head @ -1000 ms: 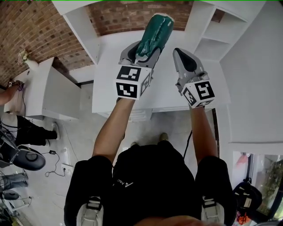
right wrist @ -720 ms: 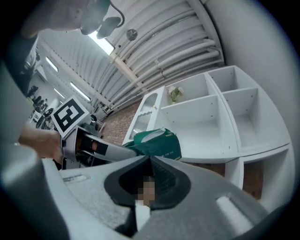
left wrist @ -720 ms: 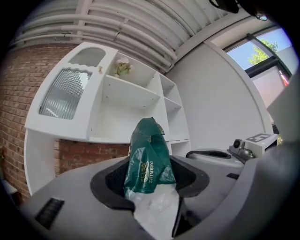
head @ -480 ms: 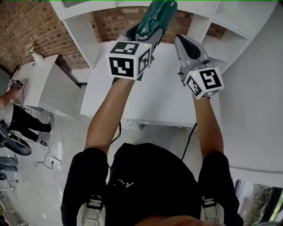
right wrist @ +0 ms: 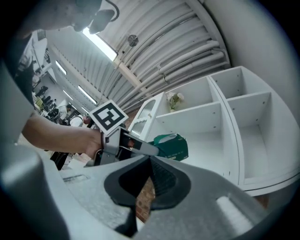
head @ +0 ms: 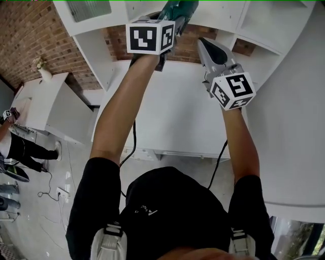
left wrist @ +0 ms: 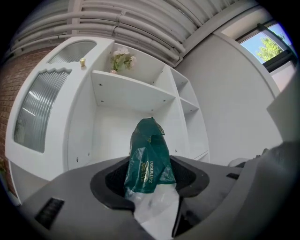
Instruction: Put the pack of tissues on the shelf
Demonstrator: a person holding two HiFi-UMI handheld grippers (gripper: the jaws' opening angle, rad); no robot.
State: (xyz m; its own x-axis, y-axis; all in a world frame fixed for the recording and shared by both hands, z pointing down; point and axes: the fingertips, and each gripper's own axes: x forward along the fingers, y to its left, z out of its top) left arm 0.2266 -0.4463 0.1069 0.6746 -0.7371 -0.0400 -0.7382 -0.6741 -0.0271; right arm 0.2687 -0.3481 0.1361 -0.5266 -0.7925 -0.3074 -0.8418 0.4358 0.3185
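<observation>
The word ZHIMENG was read in pale gold down the green wrapper of the pack of tissues [left wrist: 149,159], and only in the left gripper view. A small emblem beside it was too fine to be made out. The pack's clear-film lower end was seen pinched by the left tongs [left wrist: 151,183], whose jaws were closed on it partway.

In the head view the same pack [head: 182,9] was cut off by the top edge and no lettering was shown. There the left tongs [head: 171,19] were largely hidden behind their marker cube [head: 151,36], its black-and-white squares plainly displayed.

In the right gripper view the pack [right wrist: 171,146] was shown side-on, raised in the air before an open compartment of the white shelf [right wrist: 197,112]. Print on its pale end panel was not legible, and whether it touched a shelf board could not be told.

The right tongs [right wrist: 149,164] were seen closed at the tips with nothing gripped, and only brick was glimpsed through the slit below them. In the head view they [head: 205,48] were held up just beside the left pair, apart from the pack.

A bunch of flowers [left wrist: 121,58] on the upper board was caught by both gripper views. The white surface [head: 172,117] under the arms was shown by the head view alone.
</observation>
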